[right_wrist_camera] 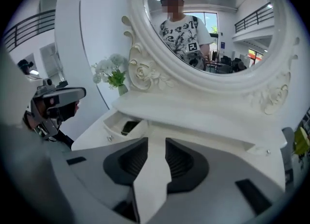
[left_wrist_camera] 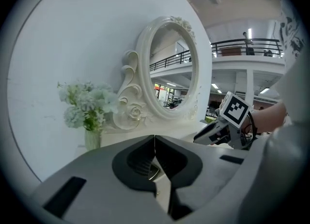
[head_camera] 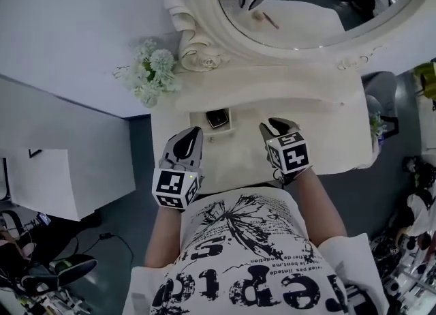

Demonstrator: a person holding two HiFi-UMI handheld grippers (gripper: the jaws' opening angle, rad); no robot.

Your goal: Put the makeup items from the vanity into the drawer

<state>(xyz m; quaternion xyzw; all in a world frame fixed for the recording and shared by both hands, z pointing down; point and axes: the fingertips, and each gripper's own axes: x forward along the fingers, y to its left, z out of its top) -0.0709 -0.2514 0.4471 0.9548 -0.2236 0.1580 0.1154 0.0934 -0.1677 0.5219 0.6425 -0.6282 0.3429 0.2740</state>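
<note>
The open drawer point(head_camera: 199, 121) of the vanity point(head_camera: 327, 140) is holding a dark makeup case point(head_camera: 217, 117). The left gripper point(head_camera: 193, 132) is hovering just in front of the drawer, its jaws pressing together on nothing. The right gripper point(head_camera: 271, 127) is hanging right of the drawer, jaws standing slightly apart and empty.

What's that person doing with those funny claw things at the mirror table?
A person stands at a white vanity with a gripper in each hand. The left gripper has its jaws together, and the right gripper has them a little apart. Neither holds anything, and both hang over the vanity top. The small drawer is open, with a dark item lying inside it. Flowers stand beside the mirror.
</note>
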